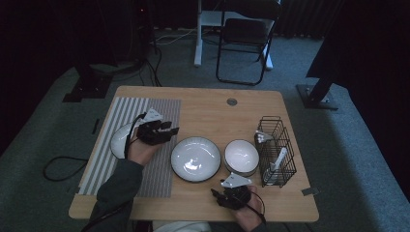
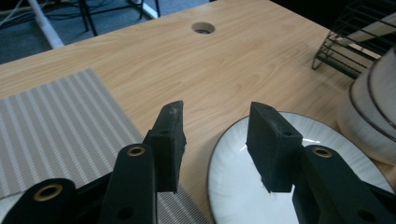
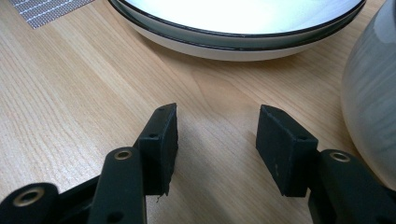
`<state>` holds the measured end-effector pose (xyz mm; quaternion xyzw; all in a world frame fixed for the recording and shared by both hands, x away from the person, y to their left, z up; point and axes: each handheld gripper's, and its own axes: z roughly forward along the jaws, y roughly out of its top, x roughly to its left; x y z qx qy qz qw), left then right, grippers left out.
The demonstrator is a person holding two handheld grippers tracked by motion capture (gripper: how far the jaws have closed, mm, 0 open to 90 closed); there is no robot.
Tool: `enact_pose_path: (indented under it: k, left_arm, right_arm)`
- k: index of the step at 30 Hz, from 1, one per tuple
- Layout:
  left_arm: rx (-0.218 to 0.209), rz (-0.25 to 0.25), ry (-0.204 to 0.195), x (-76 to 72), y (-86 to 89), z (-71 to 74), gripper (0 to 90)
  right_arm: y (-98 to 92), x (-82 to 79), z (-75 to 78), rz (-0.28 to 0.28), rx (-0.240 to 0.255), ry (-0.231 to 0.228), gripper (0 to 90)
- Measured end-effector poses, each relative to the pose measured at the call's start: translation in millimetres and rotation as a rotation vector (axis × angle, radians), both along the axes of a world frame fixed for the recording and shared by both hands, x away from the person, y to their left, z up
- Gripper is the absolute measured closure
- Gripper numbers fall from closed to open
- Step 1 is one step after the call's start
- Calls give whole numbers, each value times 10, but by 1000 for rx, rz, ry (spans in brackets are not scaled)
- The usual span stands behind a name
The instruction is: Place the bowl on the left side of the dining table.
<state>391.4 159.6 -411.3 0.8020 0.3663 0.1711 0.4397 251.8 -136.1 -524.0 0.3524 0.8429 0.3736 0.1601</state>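
Note:
A large white plate (image 1: pixel 196 158) with a dark rim lies at the table's middle, with a stack of white bowls (image 1: pixel 241 156) to its right. My left gripper (image 1: pixel 169 130) hovers over the right edge of the striped placemat (image 1: pixel 145 164), open and empty. In the left gripper view its jaws (image 2: pixel 217 112) straddle the rim of the plate (image 2: pixel 243 186) from above. My right gripper (image 1: pixel 218 195) rests near the front edge, open and empty. The right gripper view has its jaws (image 3: pixel 217 114) over bare wood, the plate (image 3: pixel 243 32) ahead and a bowl (image 3: pixel 373 93) at the right.
A second white plate (image 1: pixel 117 140) lies on the placemat under my left hand. A black wire rack (image 1: pixel 276 150) holding white utensils stands at the right edge. A cable hole (image 1: pixel 232 101) sits at the back. A chair (image 1: pixel 244 38) stands beyond the table.

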Motion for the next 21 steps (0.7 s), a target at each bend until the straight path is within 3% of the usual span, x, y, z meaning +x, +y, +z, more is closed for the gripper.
enact_pose_path:
  k: [21]
  left_arm:
    - [-3, -127, -26, -10, -523, 132, 569]
  right_arm:
    - [-8, -17, -20, -6, 15, -10, 459]
